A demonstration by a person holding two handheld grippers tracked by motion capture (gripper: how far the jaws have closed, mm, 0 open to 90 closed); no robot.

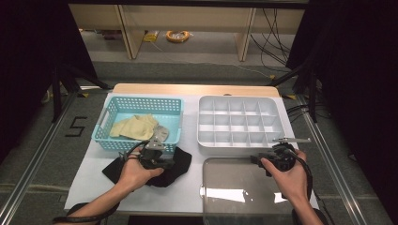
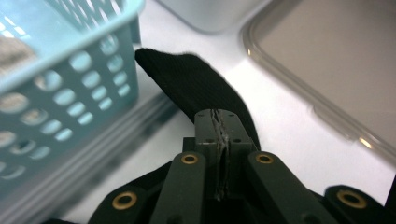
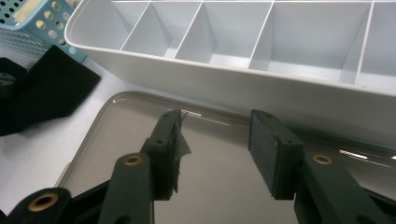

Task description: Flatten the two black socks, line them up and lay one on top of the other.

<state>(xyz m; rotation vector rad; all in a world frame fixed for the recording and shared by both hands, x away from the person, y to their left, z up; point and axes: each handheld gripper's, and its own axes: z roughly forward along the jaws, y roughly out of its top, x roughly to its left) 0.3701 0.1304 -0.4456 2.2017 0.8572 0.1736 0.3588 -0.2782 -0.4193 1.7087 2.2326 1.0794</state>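
The left gripper (image 2: 219,122), low in the frame, has its jaws pressed together on a fold of the black ribbed cloth (image 2: 196,84). The cloth lies at lower centre-left of the high view, just below the perforated turquoise basket (image 1: 105,123). It looks soft, light and limp, likely to drape, so an edge pinch suits it. The right gripper (image 3: 217,149) stands spread and empty over the glossy clear lid (image 3: 219,186).

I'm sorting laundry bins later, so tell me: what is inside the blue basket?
Inside the blue basket lie a pale yellow cloth and a grey cloth at its front right. Whatever lies beneath them is covered, and the front wall hides the basket's floor near the left gripper.
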